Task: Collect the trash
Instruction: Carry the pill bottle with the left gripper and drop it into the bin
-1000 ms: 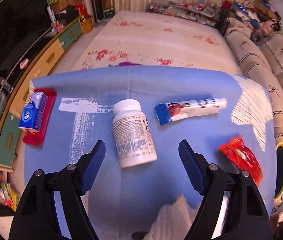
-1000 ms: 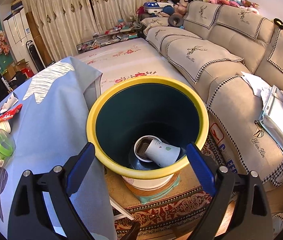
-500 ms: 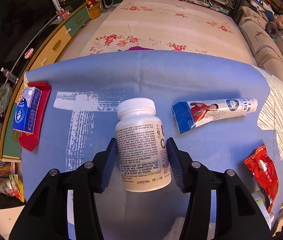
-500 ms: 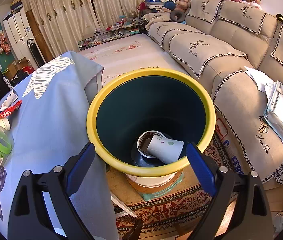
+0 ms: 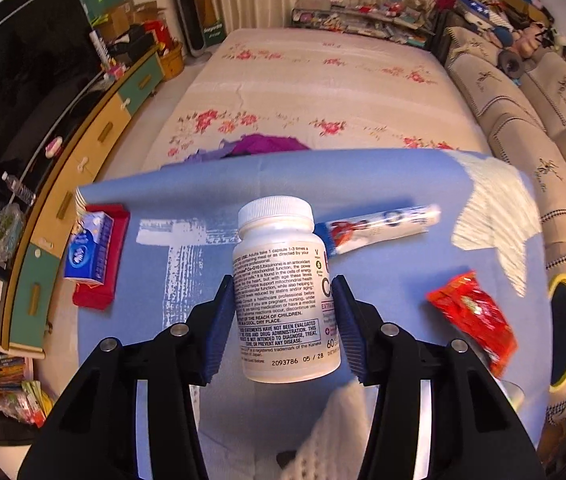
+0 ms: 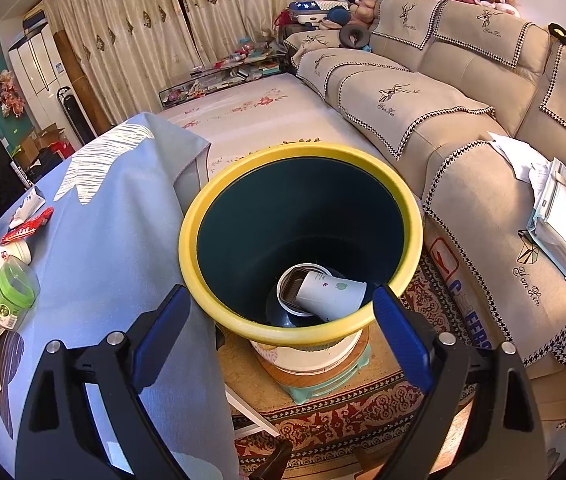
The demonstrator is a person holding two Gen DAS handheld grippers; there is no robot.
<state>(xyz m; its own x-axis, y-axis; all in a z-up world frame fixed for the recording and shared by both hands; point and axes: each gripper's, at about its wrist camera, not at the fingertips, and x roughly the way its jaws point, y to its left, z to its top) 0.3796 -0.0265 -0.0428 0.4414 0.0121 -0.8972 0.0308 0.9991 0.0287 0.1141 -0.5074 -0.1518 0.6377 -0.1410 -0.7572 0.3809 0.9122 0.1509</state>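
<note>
My left gripper [image 5: 281,326] is shut on a white pill bottle [image 5: 283,292] and holds it above the blue tablecloth [image 5: 147,276]. A white and blue tube [image 5: 379,226] and a red snack wrapper [image 5: 473,320] lie on the cloth to the right. My right gripper [image 6: 279,334] is open and empty, hovering over the yellow-rimmed dark bin [image 6: 301,330], which holds a white paper cup [image 6: 331,296] and a round container. The bin also shows at the right edge of the left wrist view [image 5: 565,286].
A blue tissue pack [image 5: 87,252] lies on a red tray [image 5: 121,232] at the table's left. Green-lidded jar [image 6: 13,292], cartons and wrappers sit at the table's near end. A beige sofa [image 6: 463,120] stands right of the bin; a floral rug [image 5: 323,92] lies beyond the table.
My left gripper closed on the pill bottle and lifted it off the cloth. The right gripper stayed open over the bin, shifting only slightly.
</note>
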